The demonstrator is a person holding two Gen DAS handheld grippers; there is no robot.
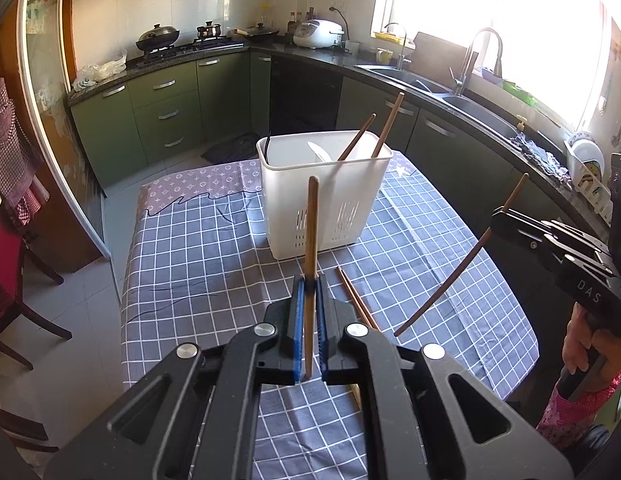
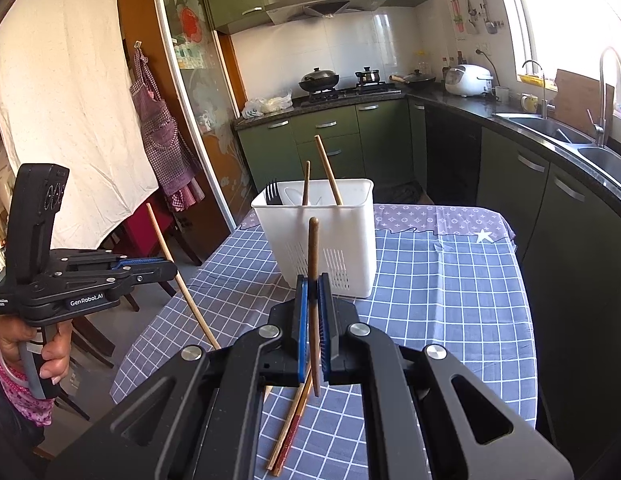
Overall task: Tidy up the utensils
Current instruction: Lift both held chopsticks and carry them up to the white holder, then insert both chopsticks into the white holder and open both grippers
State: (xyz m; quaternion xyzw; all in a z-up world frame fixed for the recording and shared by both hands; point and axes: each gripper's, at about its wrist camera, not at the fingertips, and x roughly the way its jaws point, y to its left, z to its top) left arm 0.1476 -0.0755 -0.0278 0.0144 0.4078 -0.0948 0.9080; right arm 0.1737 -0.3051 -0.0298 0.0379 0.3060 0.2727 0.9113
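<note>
Both grippers, left & right, each clamp a light, stiff, slippery chopstick mid-shaft, caddy just beyond.

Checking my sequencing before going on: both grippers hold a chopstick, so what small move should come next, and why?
Probably carry the left gripper forward over the white utensil holder and lower its chopstick in beside the two chopsticks already standing there; the holder's top is open.

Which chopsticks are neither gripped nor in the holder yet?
The pair lying flat on the checked tablecloth, chopsticks on the table; two others stand in the white holder, one sits in each gripper.
</note>
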